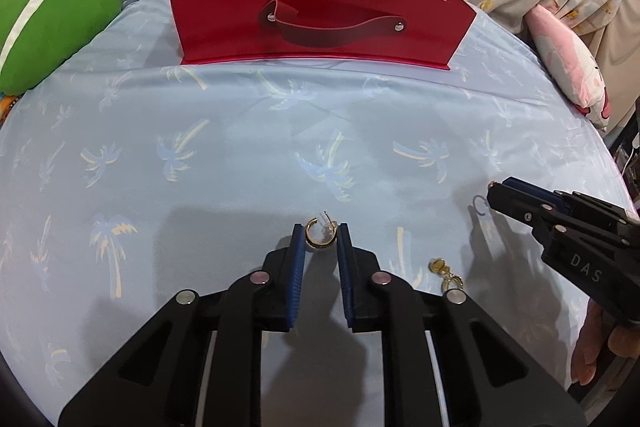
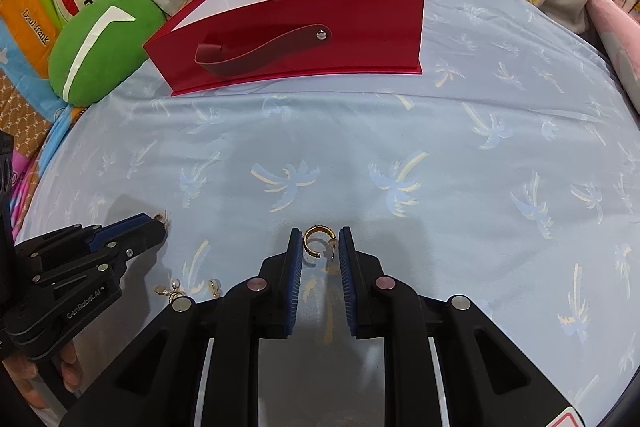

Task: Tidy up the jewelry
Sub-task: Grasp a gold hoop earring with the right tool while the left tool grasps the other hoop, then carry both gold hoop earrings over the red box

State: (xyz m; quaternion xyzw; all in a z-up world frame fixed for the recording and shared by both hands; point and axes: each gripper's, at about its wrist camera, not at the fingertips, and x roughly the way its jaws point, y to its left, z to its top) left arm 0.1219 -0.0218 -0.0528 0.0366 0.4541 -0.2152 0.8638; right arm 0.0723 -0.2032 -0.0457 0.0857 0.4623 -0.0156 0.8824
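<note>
Jaws of the left gripper (image 1: 320, 231) pinch a dark-banded gold hoop (image 1: 318, 237), while those of the right gripper (image 2: 320, 233) are closed on a ridged gold hoop (image 2: 314, 241), both over a bed (image 1: 200, 155) spread with a palm-print sheet. Well beyond both sets of jaws stands an open red box (image 1: 320, 39) with a strap handle, the likely home for the jewelry, and a green cushion (image 1: 52, 27) lies to its left. Just beside and behind the left jaws, on their right, loose pearl earrings (image 2: 174, 290) lie on the sheet. Each hoop seems caught only at its edges, with its thin post close to a pad, so a squeeze could bend the post, and a jolt on the way to the box could let a hoop twist free. A dropped piece would be hard to spot on the soft, busy fabric. The two grippers sit close together and could knock each other at the box's rim, and a low pass could scatter the loose pearl earrings.
</note>
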